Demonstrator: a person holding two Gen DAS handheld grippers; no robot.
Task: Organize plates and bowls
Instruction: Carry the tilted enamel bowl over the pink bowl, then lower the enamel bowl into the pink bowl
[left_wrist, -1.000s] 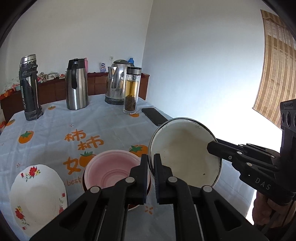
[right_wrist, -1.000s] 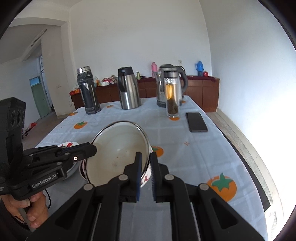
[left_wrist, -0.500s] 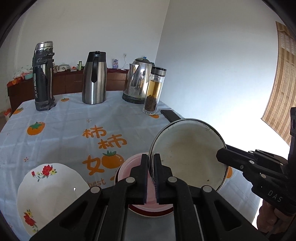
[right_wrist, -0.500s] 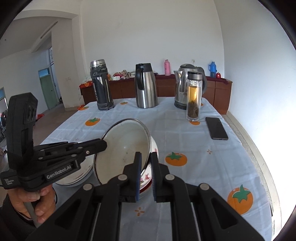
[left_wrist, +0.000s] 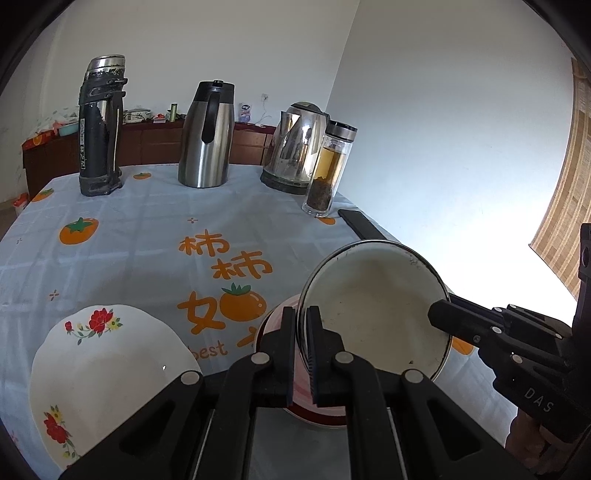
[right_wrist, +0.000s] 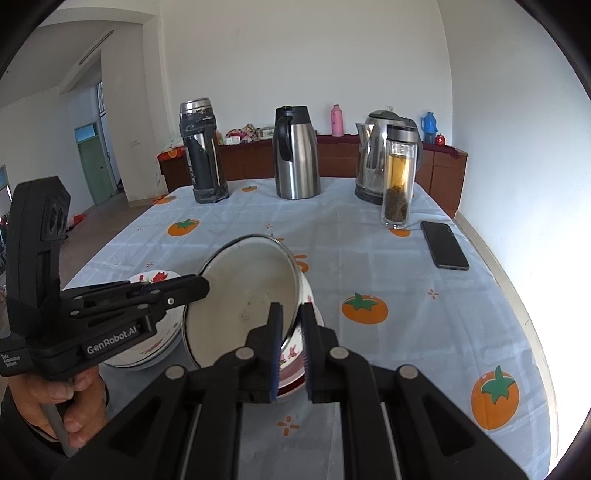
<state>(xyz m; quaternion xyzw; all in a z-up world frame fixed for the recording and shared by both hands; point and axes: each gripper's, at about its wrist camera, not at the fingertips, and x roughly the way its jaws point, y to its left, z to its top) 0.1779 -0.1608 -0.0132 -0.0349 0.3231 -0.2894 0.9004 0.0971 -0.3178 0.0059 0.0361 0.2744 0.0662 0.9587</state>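
The table (left_wrist: 122, 236), under a pale blue cloth printed with orange persimmons, stretches ahead of both tongs. At its far edge, well beyond the tips, stand a dark thermos (left_wrist: 99, 125), a steel carafe (left_wrist: 207, 136), an electric kettle (left_wrist: 299, 147) and a glass tea bottle (left_wrist: 328, 173); a black phone (right_wrist: 445, 245) lies flat ahead and to the right of the right tongs.

Between the two pairs of tongs a cream enamel bowl (left_wrist: 376, 310) with a dark rim is held off the table, tilted so its inside faces the left camera. The left tongs (left_wrist: 302, 332) are clamped on its rim at the near left side, one finger inside and one outside. The right tongs (right_wrist: 291, 328) pinch the opposite side of the rim in the same way.

Directly under the tilted bowl, just past the left fingertips, sits a pink bowl (left_wrist: 282, 314) resting on a red-rimmed plate (left_wrist: 310, 419). To the left of the left tongs, near but apart, lies a white plate (left_wrist: 107, 380) with red flowers; the right view shows it topping a small stack.
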